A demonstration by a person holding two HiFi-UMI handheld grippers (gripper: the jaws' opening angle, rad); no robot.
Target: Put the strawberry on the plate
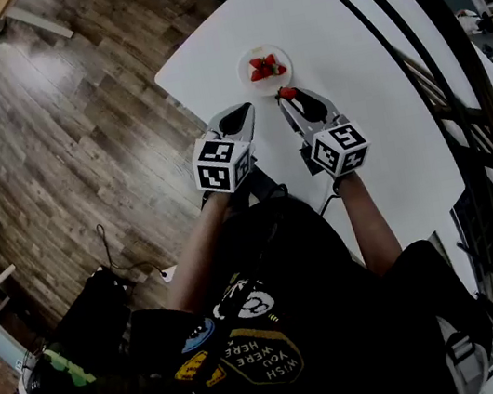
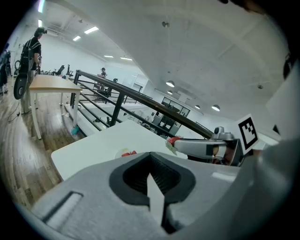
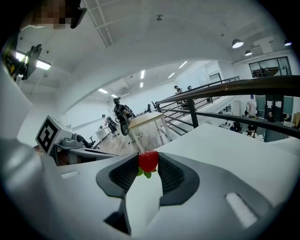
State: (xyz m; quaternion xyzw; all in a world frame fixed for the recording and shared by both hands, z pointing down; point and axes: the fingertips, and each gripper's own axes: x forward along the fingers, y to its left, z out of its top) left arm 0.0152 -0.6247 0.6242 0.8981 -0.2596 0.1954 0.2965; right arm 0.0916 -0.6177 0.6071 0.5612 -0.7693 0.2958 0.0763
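Strawberry (image 3: 148,161) sits pinched between the pads of the right gripper (image 1: 288,97), red body up and green leaves hanging just below, at the far tips of the jaws. In the head view that gripper reaches out over the white table (image 1: 364,114), its tips just beside the near right rim of a small white plate (image 1: 257,86); the berry is not on the plate. Other strawberries (image 1: 267,67) already lie on the plate, clustered about its middle. From the left gripper view the right gripper seems to be held off the tabletop, the berry showing red at its tip. The left gripper (image 1: 247,108) hovers beside it, to the near left of the plate, its jaws pressed together at the tips with nothing between them. The tabletop is plain and matte, with rounded corners, and apart from the plate nothing shows on it. A dark wood-plank floor (image 1: 74,127) spreads to the left of it, with cables trailing across the boards, and a black metal railing (image 1: 455,69) runs along the table's right side. The room is a large open hall with a white ceiling and strip lights; a light wooden table (image 2: 51,84) stands on the floor farther off, and a person (image 2: 33,47) stands beside it.
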